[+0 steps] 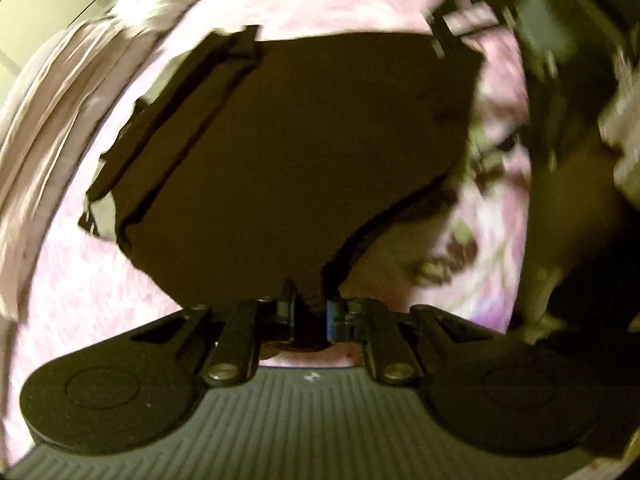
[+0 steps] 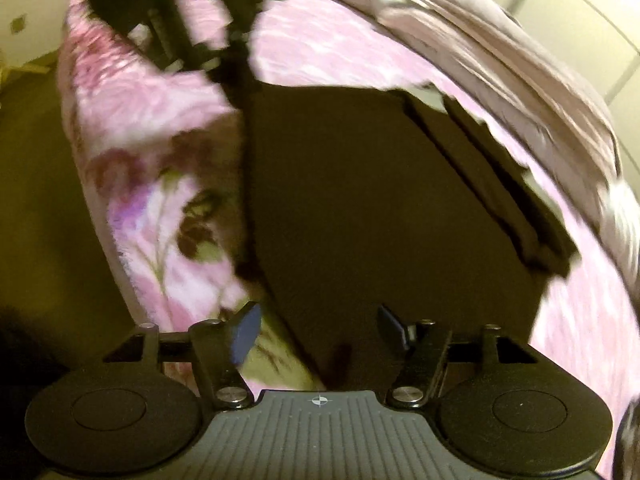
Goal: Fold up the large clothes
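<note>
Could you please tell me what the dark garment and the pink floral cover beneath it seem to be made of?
The dark brown garment looks like a matte woven or knit cloth: no sheen, flat folded bands along one edge; blur leaves the weave open. The pink floral cover looks like plush fleece, with a fuzzy, soft-edged nap. The left tongs pinch the garment's edge.

A pink floral blanket [image 2: 132, 92] covers the bed surface. A striped, pale pink bedding roll [image 2: 520, 80] lies along its far edge. Beyond it stand cream cabinet panels [image 2: 568, 4]. The floor [image 2: 36, 184] beside the bed is dim yellow-brown. Lighting is warm.
</note>
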A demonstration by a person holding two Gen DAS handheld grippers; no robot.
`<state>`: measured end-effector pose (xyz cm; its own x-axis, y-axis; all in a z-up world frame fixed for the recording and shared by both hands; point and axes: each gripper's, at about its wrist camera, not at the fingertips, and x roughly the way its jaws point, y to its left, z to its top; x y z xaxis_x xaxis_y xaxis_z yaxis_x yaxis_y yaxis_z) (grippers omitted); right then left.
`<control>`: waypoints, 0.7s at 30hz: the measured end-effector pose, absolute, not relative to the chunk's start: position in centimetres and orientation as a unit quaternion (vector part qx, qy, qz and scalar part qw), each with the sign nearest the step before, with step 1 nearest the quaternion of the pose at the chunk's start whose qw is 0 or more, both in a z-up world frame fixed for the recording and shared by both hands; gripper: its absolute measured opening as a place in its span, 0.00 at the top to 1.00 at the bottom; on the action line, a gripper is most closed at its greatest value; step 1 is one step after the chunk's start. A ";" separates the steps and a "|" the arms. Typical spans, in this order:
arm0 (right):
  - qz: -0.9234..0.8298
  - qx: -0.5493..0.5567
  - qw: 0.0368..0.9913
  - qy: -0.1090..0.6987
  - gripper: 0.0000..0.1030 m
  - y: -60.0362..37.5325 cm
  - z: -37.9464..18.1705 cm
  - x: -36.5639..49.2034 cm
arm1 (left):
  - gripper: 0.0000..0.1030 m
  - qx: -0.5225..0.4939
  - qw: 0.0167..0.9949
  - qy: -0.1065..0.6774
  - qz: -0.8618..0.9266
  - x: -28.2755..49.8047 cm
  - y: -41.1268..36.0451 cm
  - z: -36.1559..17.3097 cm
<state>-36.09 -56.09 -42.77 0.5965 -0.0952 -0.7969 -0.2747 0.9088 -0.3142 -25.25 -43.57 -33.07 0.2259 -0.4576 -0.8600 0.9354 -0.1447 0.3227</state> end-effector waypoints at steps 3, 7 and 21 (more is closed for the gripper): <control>0.037 -0.240 0.860 0.448 0.40 -56.0 -44.4 -35.3 | 0.90 0.479 0.617 0.253 -0.571 -24.4 -43.7 -32.2; 0.001 -0.279 0.849 0.450 0.43 -58.3 -45.3 -36.3 | 0.91 0.464 0.622 0.269 -0.571 -23.5 -43.3 -31.7; 0.019 -0.342 0.799 0.494 1.00 -62.9 -41.9 -40.7 | 0.96 0.499 0.603 0.249 -0.571 -26.9 -40.3 -30.4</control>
<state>-40.66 -62.88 -41.92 0.5103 -0.3074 -0.8032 -0.3691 0.7653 -0.5274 -26.88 -40.26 -30.44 0.2234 -0.4404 -0.8695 0.9367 -0.1497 0.3165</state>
